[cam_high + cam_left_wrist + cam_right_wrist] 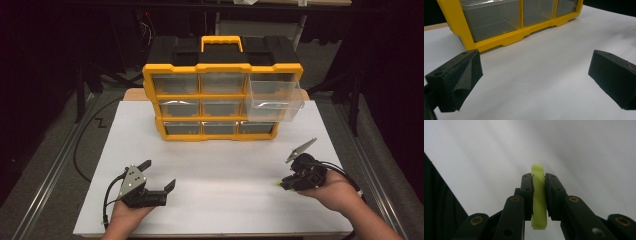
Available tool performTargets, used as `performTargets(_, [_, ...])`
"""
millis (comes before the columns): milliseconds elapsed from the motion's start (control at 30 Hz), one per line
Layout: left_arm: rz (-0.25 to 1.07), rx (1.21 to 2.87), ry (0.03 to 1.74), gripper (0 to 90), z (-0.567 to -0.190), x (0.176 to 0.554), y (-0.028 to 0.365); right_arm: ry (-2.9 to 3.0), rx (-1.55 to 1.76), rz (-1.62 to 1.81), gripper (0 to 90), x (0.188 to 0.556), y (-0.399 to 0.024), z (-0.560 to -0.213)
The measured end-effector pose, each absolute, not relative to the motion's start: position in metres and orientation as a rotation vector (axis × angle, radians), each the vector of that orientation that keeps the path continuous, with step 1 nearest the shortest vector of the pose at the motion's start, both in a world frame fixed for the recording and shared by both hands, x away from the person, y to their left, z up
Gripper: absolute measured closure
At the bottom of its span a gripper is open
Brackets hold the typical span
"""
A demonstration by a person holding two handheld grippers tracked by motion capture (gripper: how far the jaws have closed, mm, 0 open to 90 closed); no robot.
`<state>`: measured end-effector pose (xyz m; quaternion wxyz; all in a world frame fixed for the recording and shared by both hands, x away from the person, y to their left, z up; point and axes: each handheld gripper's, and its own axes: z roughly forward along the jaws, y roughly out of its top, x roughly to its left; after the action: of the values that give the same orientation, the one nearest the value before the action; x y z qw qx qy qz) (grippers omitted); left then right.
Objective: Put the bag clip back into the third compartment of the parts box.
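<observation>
Yellow-green and narrow, a small strip [539,197] is pinched between the closed jaws of the right gripper [285,184], low over the white tabletop [225,165] at its right side. The left gripper [157,175] hangs wide open and empty. Behind stands a yellow drawer organizer [222,100] (its upper right drawer [276,99] pulled out).

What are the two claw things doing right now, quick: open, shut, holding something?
Left gripper: open, jaws wide apart, holding nothing.
Right gripper: shut on a yellow-green strip, pinched between its jaws.
</observation>
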<state>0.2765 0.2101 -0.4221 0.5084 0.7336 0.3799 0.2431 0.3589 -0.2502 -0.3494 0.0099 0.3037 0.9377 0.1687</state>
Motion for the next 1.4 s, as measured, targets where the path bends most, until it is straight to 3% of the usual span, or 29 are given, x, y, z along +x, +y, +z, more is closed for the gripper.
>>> performTargets(1400, [0.583, 1.757, 0.898, 0.6, -0.422, 0.276, 0.208, 3.031, 0.777, 0.451, 79.1, 0.366, -0.231, -0.237])
